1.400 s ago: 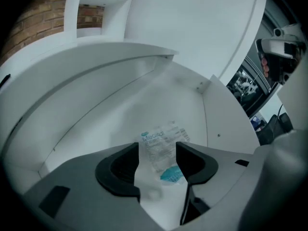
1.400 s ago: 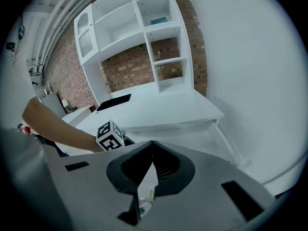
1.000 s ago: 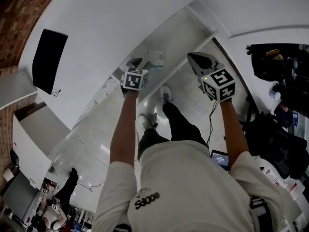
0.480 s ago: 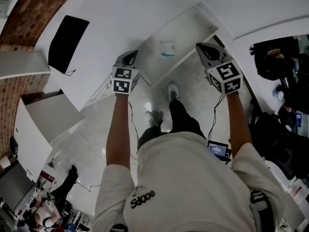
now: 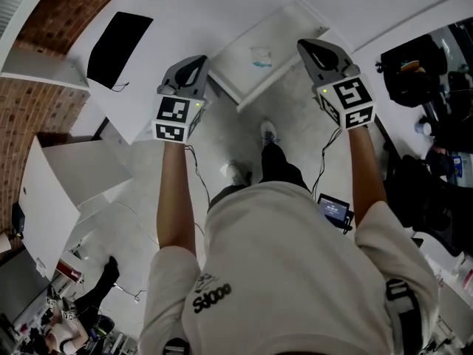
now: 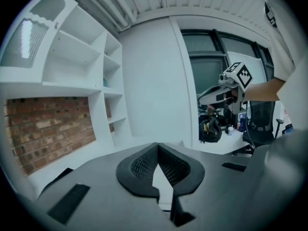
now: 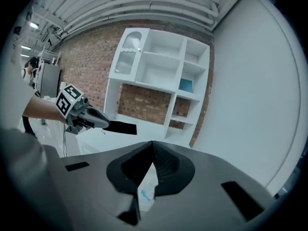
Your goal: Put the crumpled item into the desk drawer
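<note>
We look down on the broad white desk (image 5: 185, 6), which lies beyond its open white drawer (image 5: 235, 63). Our left grey two-jaw gripper (image 5: 196, 62) hovers at the drawer's left side, jaws together and empty. Our right grey two-jaw gripper (image 5: 306, 47) hovers at the drawer's right side, its jaws likewise closed on nothing. The crumpled white item with blue marks (image 5: 259, 56) lies inside the drawer.

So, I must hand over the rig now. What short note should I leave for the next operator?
The left gripper: jaws shut, empty, held clear of the drawer.
The right gripper: jaws shut, empty, also clear of it.
The crumpled item lies inside the open drawer; neither gripper touches it.
Done: the item is in the drawer.
Left: probably only pushing the drawer shut.
</note>
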Demonstrator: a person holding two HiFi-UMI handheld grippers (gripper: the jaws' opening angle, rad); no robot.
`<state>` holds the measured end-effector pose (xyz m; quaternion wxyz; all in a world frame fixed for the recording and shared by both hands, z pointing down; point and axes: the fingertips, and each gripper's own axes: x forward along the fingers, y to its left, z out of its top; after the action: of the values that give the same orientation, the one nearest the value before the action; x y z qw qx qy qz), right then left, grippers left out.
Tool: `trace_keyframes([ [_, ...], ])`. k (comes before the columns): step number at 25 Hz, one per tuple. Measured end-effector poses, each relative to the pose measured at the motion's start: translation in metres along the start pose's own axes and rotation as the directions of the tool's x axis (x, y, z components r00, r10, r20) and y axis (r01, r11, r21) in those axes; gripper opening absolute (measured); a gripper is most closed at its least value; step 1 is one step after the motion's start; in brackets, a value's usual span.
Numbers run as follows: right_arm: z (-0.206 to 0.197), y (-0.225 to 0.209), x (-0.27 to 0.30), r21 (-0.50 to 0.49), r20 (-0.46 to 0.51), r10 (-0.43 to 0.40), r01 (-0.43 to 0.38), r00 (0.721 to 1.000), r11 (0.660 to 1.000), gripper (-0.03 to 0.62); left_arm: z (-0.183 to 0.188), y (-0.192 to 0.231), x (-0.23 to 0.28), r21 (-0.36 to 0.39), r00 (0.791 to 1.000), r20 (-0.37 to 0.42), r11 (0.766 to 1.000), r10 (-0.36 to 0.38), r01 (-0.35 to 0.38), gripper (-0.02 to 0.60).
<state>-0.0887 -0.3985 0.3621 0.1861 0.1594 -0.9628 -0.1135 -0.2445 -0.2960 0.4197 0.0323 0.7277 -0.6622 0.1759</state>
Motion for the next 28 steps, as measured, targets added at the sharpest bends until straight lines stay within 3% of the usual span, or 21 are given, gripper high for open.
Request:
trace_keyframes([
  [8,0.055,0.071,-0.073,-0.076,0.086,-0.063,0.070,0.994,0.995,0.006,0.054,-0.010,-0.111,0.048,0.986,0.159,0.997,0.055,-0.064,0.017],
  [15,0.082,0.119,-0.114,-0.121,0.136,-0.096,0.113,0.986,0.986,0.006,0.075,-0.021,-0.184,0.107,0.973,0.218,0.989,0.076,-0.102,0.018],
  [20,0.102,0.136,-0.139,-0.161,0.163,-0.114,0.140,0.980,0.977,0.006,0.098,-0.028,-0.220,0.185,0.959,0.273,0.974,0.076,-0.130,0.018],
  [28,0.122,0.151,-0.162,-0.176,0.198,-0.130,0.166,0.972,0.970,0.005,0.120,-0.038,-0.253,0.191,0.938,0.336,0.969,0.084,-0.155,0.018],
])
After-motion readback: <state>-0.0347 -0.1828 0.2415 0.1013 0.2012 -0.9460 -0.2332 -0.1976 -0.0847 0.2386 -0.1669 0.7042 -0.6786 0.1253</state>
